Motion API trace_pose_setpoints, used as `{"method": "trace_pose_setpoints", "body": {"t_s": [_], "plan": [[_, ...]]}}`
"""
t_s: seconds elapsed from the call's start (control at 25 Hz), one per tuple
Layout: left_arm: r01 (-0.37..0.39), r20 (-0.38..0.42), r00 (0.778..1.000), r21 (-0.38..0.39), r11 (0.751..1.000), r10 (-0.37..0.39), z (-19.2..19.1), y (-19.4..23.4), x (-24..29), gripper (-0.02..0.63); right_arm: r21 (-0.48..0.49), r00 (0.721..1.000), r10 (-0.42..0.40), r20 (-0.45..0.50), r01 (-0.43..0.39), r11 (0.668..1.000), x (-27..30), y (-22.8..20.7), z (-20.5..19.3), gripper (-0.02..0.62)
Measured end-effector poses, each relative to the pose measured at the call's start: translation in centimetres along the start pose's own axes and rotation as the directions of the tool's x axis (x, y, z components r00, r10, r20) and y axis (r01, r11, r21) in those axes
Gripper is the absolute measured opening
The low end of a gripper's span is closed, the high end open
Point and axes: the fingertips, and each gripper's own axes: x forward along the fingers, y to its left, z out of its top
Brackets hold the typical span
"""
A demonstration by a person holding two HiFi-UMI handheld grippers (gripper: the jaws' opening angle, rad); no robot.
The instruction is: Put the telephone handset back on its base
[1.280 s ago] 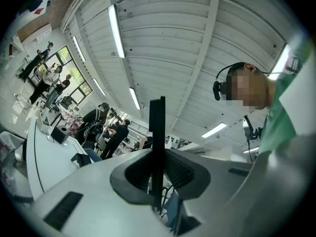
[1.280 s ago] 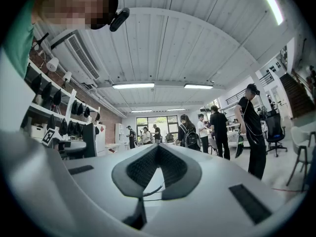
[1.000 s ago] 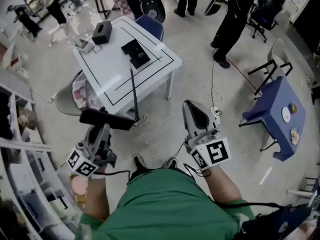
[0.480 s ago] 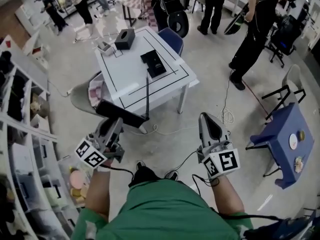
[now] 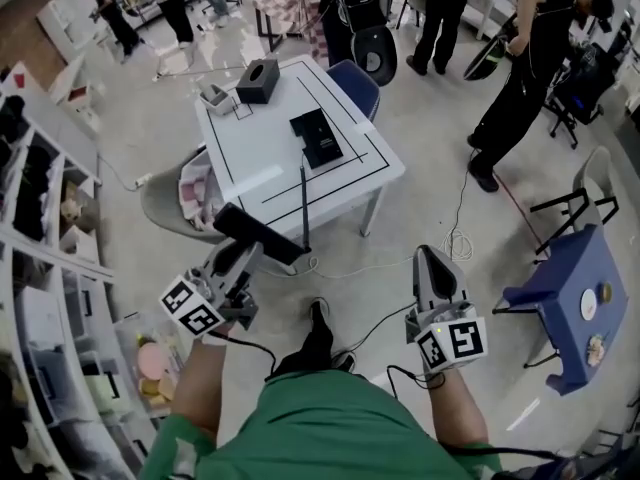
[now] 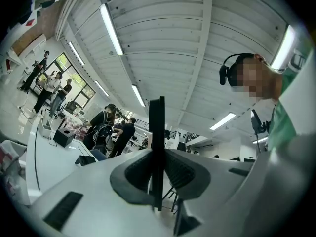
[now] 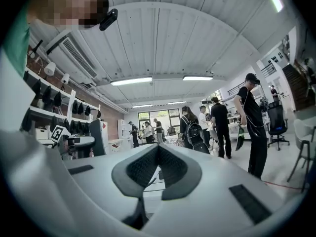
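Between the clenched jaws of the left gripper [image 5: 243, 255] sits the handset [image 5: 262, 238], held well short of its base [image 5: 317, 139] on the white table [image 5: 245, 163] (seating it remains undone); the right gripper [image 5: 430, 256] is closed on nothing.

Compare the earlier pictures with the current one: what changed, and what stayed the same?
The person has taken a step: one shoe now reaches ahead toward the table. The handset, level before, now slants in the left gripper. Nothing taken or let go: left gripper still shut on it, right gripper still shut and empty, base untouched.
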Motion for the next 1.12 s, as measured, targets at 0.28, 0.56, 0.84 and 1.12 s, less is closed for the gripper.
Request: {"method": "trace_pose_setpoints", "body": {"t_s": [0.28,0.56,0.84,1.12], "plan": [[0.045,-0.009,0.999,-0.111,0.993,-0.046,-1.4,7.3,4.7,0.080,-0.056,0.995,-0.063,-0.081,0.058,0.997,6.0,-2.5,-0.7,0.021],[0.089,-0.030,0.995,-0.151,0.985,-0.095,-1.2,13.6,9.1,0.080,-0.069,0.988,-0.097,-0.124,0.089,0.994,12.9,-3.7,-0.9,0.023],[0.085,-0.072,0.992,-0.193,0.978,-0.100,-1.5,17.9,11.0,0.080,-0.059,0.984,-0.101,-0.148,0.093,0.994,17.5,-3.9,-1.1,0.023],[0.050,-0.188,0.978,-0.228,0.972,-0.094,-3.3,20.9,13.7,0.080,-0.017,0.985,-0.055,-0.165,0.053,0.998,21.3,-5.2,-2.4,0.023]]}}
